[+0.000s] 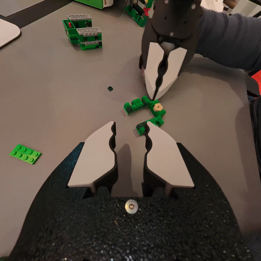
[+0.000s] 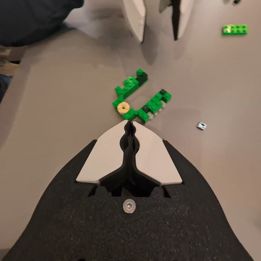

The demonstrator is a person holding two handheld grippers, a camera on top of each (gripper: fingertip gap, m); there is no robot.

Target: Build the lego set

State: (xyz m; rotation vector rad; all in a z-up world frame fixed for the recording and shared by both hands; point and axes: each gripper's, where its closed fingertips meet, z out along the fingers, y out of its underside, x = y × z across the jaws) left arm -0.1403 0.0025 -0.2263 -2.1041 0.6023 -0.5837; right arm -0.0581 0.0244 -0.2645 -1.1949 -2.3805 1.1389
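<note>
A flat U-shaped green Lego assembly (image 1: 141,107) with a tan round stud piece (image 1: 157,107) lies on the grey table. My left gripper (image 1: 130,124) is open and empty, just short of the assembly. Its right fingertip (image 1: 149,127) is beside the assembly's near end. My right gripper (image 1: 153,98) is shut, with its tips against the assembly's far corner. In the right wrist view the shut right gripper (image 2: 130,122) touches the assembly (image 2: 154,102) next to the tan piece (image 2: 123,108). Nothing shows between its fingers. The left gripper (image 2: 159,39) is blurred at the top.
A loose green plate (image 1: 25,154) lies near left and also shows in the right wrist view (image 2: 235,29). A tiny dark green piece (image 1: 110,88) lies past the assembly. A small pale piece (image 2: 202,125) lies on the table. A green-and-grey built block (image 1: 83,32) and another green build (image 1: 137,14) stand at the back. A dark sleeve (image 1: 228,39) is at the right. About 12 cm separates my left fingertips from the loose green plate (image 1: 25,154). Seen from the right wrist view (image 2: 234,30) as well.
</note>
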